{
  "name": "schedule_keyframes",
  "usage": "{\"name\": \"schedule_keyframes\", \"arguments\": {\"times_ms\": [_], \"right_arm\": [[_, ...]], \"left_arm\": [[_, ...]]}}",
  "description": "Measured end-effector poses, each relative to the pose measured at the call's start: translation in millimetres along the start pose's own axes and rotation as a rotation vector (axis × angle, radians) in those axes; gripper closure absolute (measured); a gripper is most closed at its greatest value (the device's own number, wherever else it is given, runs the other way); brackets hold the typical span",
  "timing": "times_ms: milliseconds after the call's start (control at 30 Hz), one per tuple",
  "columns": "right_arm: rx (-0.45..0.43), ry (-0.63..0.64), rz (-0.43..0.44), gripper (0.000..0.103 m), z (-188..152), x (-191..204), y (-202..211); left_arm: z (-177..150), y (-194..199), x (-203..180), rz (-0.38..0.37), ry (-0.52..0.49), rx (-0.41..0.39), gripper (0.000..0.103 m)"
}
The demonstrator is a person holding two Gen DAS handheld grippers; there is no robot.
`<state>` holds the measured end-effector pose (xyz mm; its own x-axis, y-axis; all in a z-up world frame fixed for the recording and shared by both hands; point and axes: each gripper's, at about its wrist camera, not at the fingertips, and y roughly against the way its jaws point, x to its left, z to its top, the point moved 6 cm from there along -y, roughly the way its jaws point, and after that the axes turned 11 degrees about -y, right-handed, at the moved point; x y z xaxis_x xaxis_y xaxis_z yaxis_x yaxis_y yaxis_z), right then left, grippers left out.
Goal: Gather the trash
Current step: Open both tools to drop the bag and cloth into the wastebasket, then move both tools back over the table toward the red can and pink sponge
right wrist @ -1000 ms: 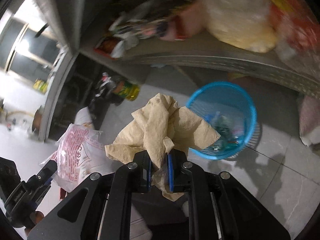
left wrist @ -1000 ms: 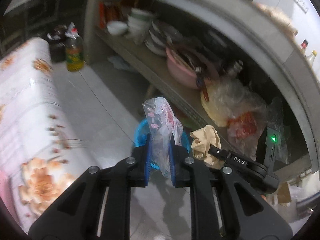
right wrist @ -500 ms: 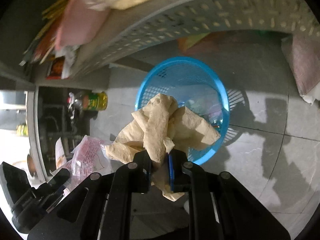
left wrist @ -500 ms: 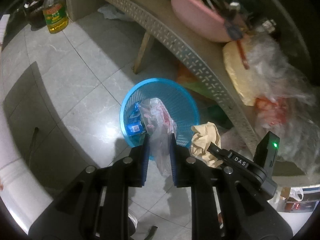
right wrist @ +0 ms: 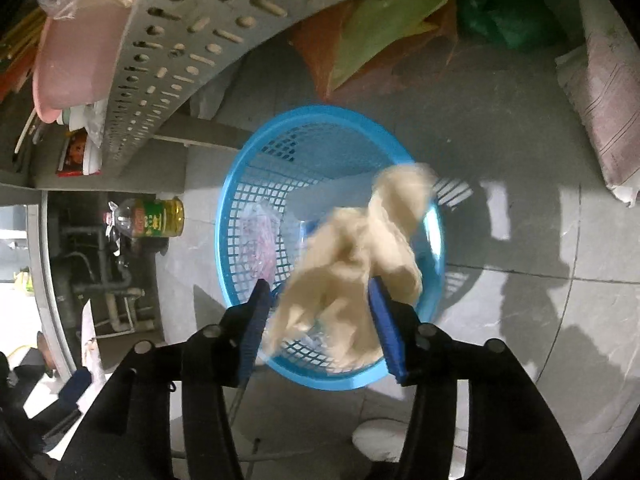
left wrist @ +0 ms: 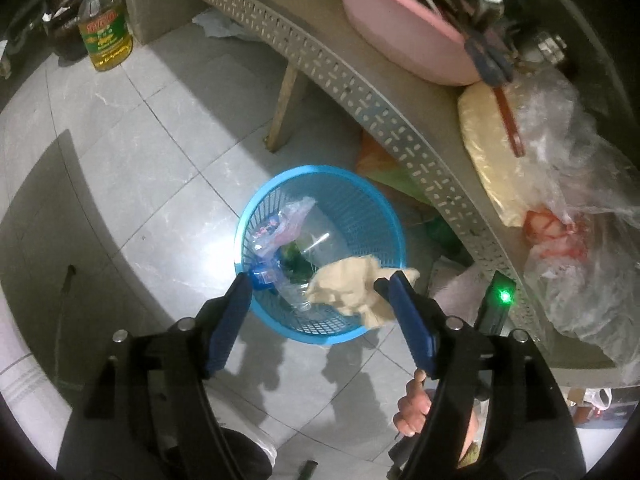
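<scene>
A blue mesh basket (left wrist: 320,171) stands on the tiled floor beside a grey shelf. My left gripper (left wrist: 314,282) hangs over its near rim, jaws opening, nothing between the pads. The clear pink-printed plastic wrapper (left wrist: 286,222) lies inside the basket on other trash. My right gripper (right wrist: 318,282) is also above the basket (right wrist: 328,111), jaws opening. The crumpled tan paper (right wrist: 360,260) is blurred between its fingers, loose and dropping over the basket's near side. In the left wrist view the tan paper (left wrist: 352,288) shows beside my right-hand finger.
A perforated grey shelf rail (left wrist: 360,92) runs close behind the basket, carrying a pink basin (left wrist: 400,40) and plastic bags (left wrist: 560,200). An oil bottle (left wrist: 105,36) stands far left. Green and orange bags (right wrist: 380,28) and a sack (right wrist: 612,100) lie beyond. A hand (left wrist: 412,404) shows below.
Both grippers came down over the basket and their jaws opened. The wrapper left the left jaws and lies in the basket. The tan paper is slipping out of the right jaws.
</scene>
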<state>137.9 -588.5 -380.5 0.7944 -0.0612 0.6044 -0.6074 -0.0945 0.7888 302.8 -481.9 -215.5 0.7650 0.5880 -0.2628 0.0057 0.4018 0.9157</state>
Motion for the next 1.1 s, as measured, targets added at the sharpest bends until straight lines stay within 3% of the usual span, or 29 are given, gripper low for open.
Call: {"name": "schedule_keyframes", "arguments": {"times_ms": [267, 500, 700, 900, 1100], "right_arm": [[-0.063, 0.058, -0.018, 0.049, 0, -1, 29], [-0.092, 0.181, -0.035, 0.049, -32, 11, 62], [-0.087, 0.344, -0.046, 0.044, -75, 33, 93], [-0.076, 0.482, 0.016, 0.036, -113, 75, 131], [-0.068, 0.601, 0.083, 0.035, -150, 125, 167]], "left_arm": [[-11, 58, 5, -0.011, 0.001, -0.091, 0.034], [-38, 124, 8, 0.012, -0.055, -0.187, 0.03], [-86, 181, 16, 0.01, -0.09, -0.263, 0.027], [-151, 233, 42, 0.04, -0.07, -0.352, 0.025], [-228, 286, 94, 0.124, 0.048, -0.451, 0.022]]}}
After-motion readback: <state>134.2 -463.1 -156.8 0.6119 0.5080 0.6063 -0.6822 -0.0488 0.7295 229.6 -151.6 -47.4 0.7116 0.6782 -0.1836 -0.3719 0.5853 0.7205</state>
